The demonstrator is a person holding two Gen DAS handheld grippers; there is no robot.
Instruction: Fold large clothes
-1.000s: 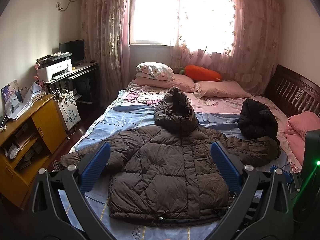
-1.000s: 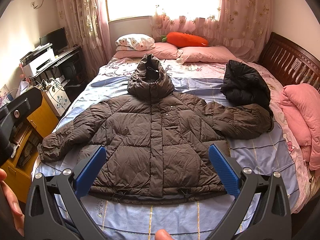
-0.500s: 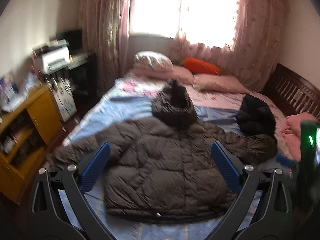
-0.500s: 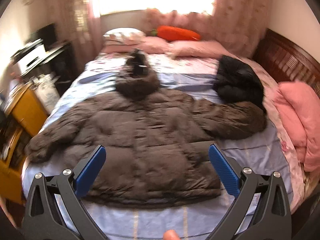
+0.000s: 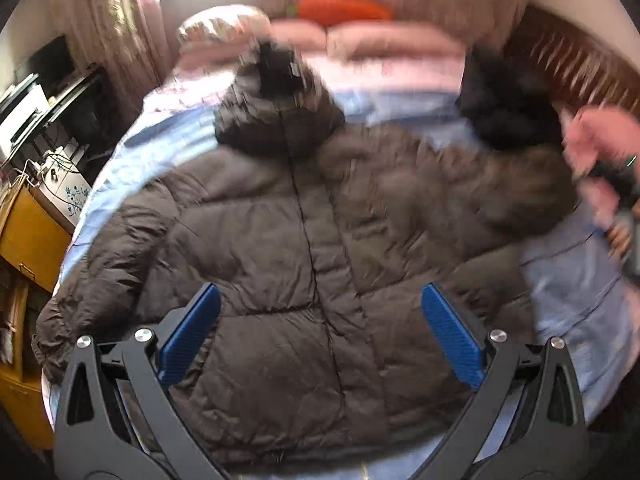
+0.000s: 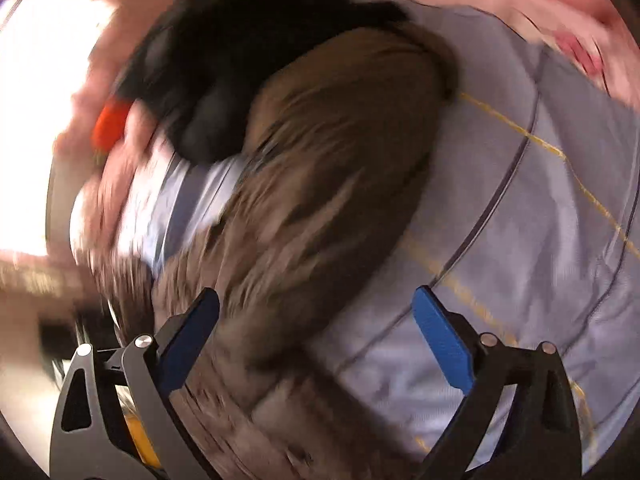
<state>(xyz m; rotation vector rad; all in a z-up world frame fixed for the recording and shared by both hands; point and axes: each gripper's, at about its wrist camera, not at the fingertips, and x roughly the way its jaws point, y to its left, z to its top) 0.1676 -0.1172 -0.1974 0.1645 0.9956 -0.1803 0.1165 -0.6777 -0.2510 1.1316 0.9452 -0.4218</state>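
A large brown puffer jacket (image 5: 304, 248) lies spread front up on the blue bedsheet (image 5: 576, 280), hood toward the pillows, both sleeves out to the sides. My left gripper (image 5: 320, 332) hangs open above its lower front, nothing between the blue pads. In the tilted, blurred right wrist view the jacket's right sleeve (image 6: 328, 168) runs up the frame. My right gripper (image 6: 316, 340) is open over that sleeve and the bedsheet (image 6: 520, 260), holding nothing. The right gripper's body (image 5: 618, 184) shows at the far right of the left wrist view.
A black jacket (image 5: 508, 108) is bunched beside the brown sleeve's end (image 6: 248, 52). Pink pillows (image 5: 396, 40) and an orange carrot cushion (image 5: 340, 4) lie at the head. A dark wooden bed frame (image 5: 576, 60) stands right, a yellow cabinet (image 5: 28, 236) and desk left.
Both grippers have dropped toward the bed. The right one swung far right and rolled, now close over the jacket's right sleeve. The left moved nearer the jacket's front. The jacket lies unmoved.
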